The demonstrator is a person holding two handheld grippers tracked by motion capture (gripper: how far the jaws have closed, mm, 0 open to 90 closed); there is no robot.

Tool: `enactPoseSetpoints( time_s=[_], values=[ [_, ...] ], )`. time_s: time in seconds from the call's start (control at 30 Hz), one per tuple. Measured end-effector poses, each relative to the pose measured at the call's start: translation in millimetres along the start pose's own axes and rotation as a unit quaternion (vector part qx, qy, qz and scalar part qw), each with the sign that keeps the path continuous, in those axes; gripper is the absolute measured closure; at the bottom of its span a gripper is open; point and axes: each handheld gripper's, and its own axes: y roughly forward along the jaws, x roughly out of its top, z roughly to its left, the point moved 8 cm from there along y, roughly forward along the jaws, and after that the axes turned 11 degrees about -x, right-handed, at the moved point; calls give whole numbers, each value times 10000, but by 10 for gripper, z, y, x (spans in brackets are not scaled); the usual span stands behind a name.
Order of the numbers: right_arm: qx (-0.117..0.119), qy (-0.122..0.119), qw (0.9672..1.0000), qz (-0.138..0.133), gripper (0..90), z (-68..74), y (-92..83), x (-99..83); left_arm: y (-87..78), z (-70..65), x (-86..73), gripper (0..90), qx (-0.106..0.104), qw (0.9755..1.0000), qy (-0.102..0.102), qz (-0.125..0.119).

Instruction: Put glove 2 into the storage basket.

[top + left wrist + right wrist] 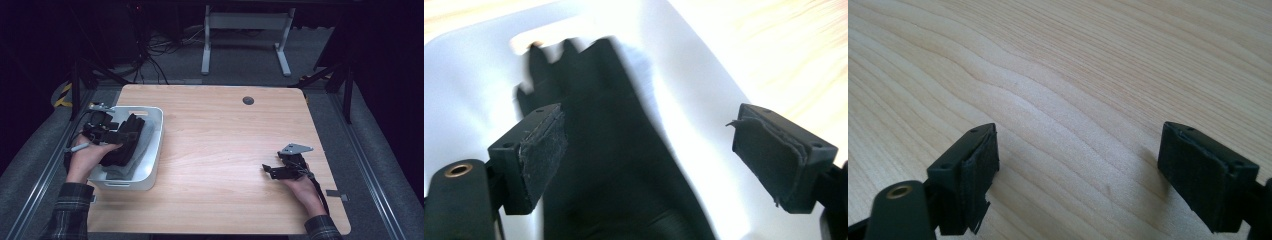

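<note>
From above, a light wooden table (225, 150) stands in a dark room on grey floor, with the white bin (152, 160) at its left edge. In the left gripper view the left gripper (649, 150) hangs spread wide — the black glove (614, 165) lies in the bin below, between the pads, untouched. In the right gripper view the right gripper (1078, 170) gapes over bare wood — nothing between its pads.

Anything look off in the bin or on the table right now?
Only wear: the pad lining on the left tongs is fraying and peeling at its edge. The black glove lies flat inside the white bin, nothing spilled on the table.
</note>
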Motion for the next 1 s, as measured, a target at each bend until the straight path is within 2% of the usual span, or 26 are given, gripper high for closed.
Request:
enactPoseSetpoints(
  time_s=[0.17,0.23,0.57,0.73,0.87,1.0],
  values=[
    [-1,-6,10000,-5,170,1,1,0,147,-210,62,149,-167,9997,170,10],
    [-2,-5,10000,-4,170,1,1,0,188,-288,99,149,-231,9994,238,-58],
    [-2,-2,10000,-1,169,2,0,0,448,-816,229,150,-606,9957,634,-307],
    [-5,-2,10000,-1,169,3,0,0,662,-1076,189,150,-841,9927,829,-252],
    [-6,-2,10000,-1,168,4,0,0,824,-1249,135,152,-943,9908,946,-227],
    [-2,-4,10000,0,167,6,-1,0,1013,-1445,55,152,-1107,9877,1094,-169]
  ],
)
